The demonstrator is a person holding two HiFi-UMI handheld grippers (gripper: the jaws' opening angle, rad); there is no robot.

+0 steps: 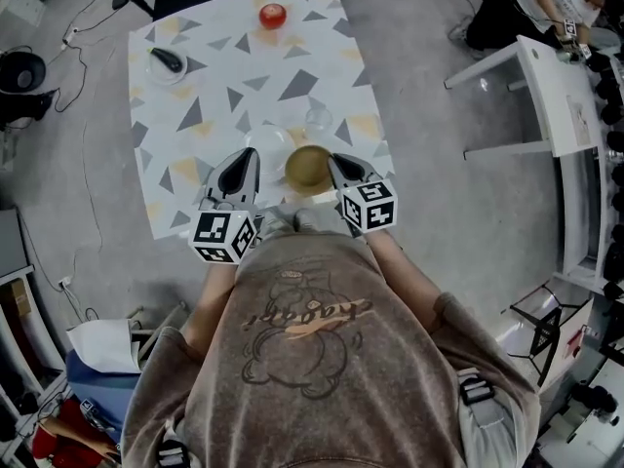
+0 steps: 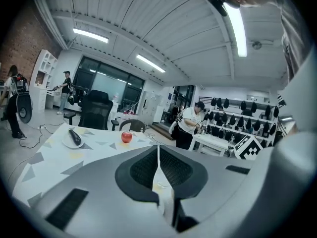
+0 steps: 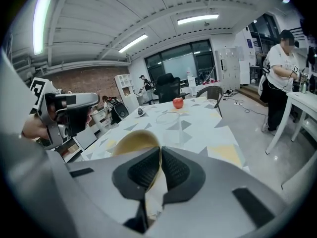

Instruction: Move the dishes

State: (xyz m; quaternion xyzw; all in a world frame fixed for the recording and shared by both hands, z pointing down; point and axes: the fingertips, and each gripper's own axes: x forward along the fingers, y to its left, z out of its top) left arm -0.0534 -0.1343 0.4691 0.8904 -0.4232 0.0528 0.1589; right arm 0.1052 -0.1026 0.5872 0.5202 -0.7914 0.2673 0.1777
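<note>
On the patterned table, a tan bowl lies near the front edge, between my two grippers. My right gripper is shut on that bowl's right rim; in the right gripper view the rim runs between the closed jaws. Left of the bowl is a clear glass dish. My left gripper touches its left edge. In the left gripper view the jaws are closed, with only a thin pale line of the dish's rim between them.
A red apple sits at the far edge. A white plate with a dark object is at the far left, and a small clear glass bowl stands behind the tan bowl. A white desk and a person stand to the right.
</note>
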